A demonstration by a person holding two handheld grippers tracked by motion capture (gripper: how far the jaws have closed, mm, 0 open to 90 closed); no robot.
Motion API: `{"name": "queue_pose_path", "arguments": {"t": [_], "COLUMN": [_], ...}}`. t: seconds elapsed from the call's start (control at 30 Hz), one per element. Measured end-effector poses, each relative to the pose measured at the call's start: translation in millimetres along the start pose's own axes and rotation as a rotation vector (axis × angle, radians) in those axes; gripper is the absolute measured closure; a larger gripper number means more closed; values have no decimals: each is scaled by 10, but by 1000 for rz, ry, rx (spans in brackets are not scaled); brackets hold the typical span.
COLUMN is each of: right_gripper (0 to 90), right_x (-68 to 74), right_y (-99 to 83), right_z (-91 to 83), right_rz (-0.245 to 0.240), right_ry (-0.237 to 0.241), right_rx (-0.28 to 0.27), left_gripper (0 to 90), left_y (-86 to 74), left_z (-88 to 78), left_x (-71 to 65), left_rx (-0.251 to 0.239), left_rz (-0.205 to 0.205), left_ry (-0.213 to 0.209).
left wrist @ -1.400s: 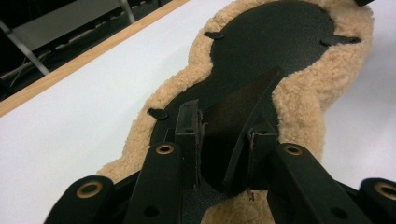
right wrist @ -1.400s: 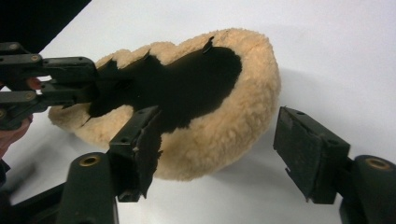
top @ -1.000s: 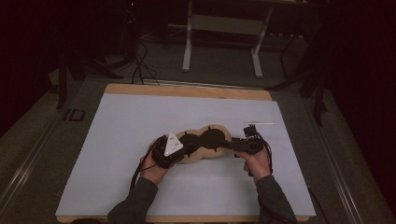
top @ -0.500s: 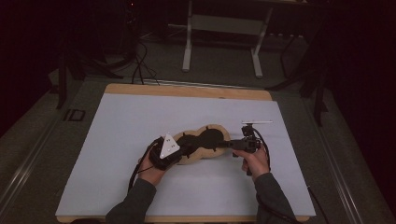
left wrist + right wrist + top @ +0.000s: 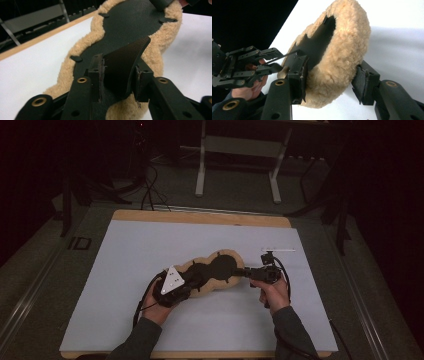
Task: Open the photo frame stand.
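Note:
A lobed tan fleece pad (image 5: 220, 270) with a black top face lies on the white table cover. My left gripper (image 5: 192, 280) is at its left end. In the left gripper view, a black flap (image 5: 122, 62) stands up from the pad (image 5: 130, 22) between the jaws of the left gripper (image 5: 118, 75). These jaws have just been opening and look slack on the flap. My right gripper (image 5: 246, 272) is at the right end. Its jaws have just been closing around the fleece rim (image 5: 347, 45). One pad (image 5: 299, 70) touches the rim and the other stands just off it.
The white cover (image 5: 150, 245) lies on a wooden tabletop whose far edge (image 5: 200, 216) shows. A thin white stick (image 5: 277, 250) lies just beyond the right hand. A metal stand (image 5: 240, 145) is on the dark floor past the table. A cable trails from each gripper.
The right gripper's jaws have narrowed onto the pad's right end. The left gripper's jaws have widened a little at the left end. Both hands have stayed about where they were.

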State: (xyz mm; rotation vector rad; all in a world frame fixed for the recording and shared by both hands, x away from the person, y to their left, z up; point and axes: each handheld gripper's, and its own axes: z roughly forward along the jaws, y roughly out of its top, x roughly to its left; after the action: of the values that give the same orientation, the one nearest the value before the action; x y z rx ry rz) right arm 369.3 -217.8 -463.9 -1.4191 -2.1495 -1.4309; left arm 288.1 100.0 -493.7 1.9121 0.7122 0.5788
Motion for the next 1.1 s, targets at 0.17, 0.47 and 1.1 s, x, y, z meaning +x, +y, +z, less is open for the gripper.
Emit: {"name": "queue_pose_path", "arguments": {"t": [0.17,0.47,1.1], "right_gripper": [534,556,554], "right_x": [40,104,162], "right_y": [10,21,17], "right_z": [-4,-16,-30], "right_rz": [-25,-69,-150], "right_ry": [-10,-30,-67], "right_rx": [-5,0,24], "left_gripper": [556,477,452], "left_y": [-27,-100,-352], "left_z": [-66,-307,-655], "left_x": [14,121,624], "left_rx": [24,48,81], "left_rz": [-48,-170,-340], "left_ry": [-36,-148,41]}}
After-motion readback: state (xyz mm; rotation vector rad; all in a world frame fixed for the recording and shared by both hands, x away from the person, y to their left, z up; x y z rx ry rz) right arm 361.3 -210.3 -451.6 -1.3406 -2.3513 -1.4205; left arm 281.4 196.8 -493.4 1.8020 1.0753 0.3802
